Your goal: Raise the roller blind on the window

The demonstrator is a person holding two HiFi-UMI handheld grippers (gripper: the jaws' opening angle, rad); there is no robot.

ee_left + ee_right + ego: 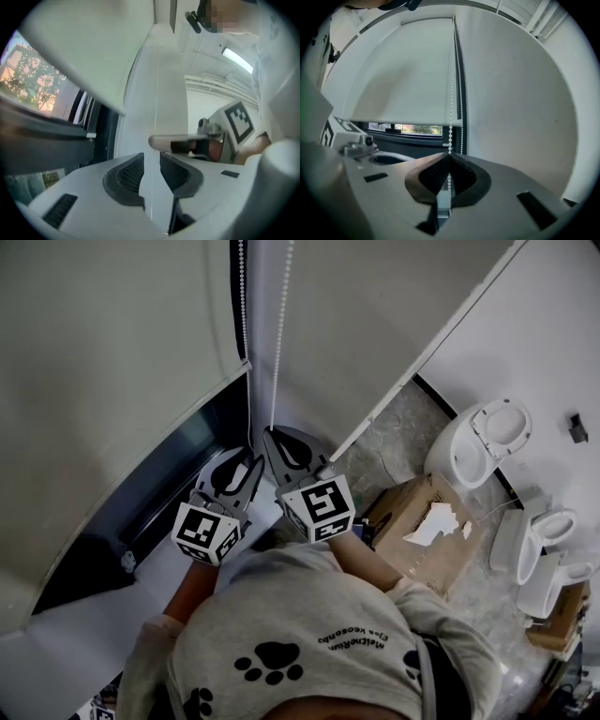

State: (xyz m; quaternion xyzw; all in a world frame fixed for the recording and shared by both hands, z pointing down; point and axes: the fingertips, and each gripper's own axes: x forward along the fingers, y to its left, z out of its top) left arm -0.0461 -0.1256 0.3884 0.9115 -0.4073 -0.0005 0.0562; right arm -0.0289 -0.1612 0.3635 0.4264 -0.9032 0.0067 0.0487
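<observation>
I see the roller blind [403, 79], an off-white fabric sheet, lowered over most of the window [405, 127]. A strip of glass shows below its level bottom bar. The white bead chain [451, 93] hangs in two strands at the blind's right edge. One strand is clamped in the right gripper [449, 161].

This looks like a storage or fit-out room for bathroom fittings. Loose white toilets [476, 448] stand by the wall [525, 334] at the right of the head view, beside a torn cardboard box [398, 517] on a bare stone-patterned floor [389, 437].
</observation>
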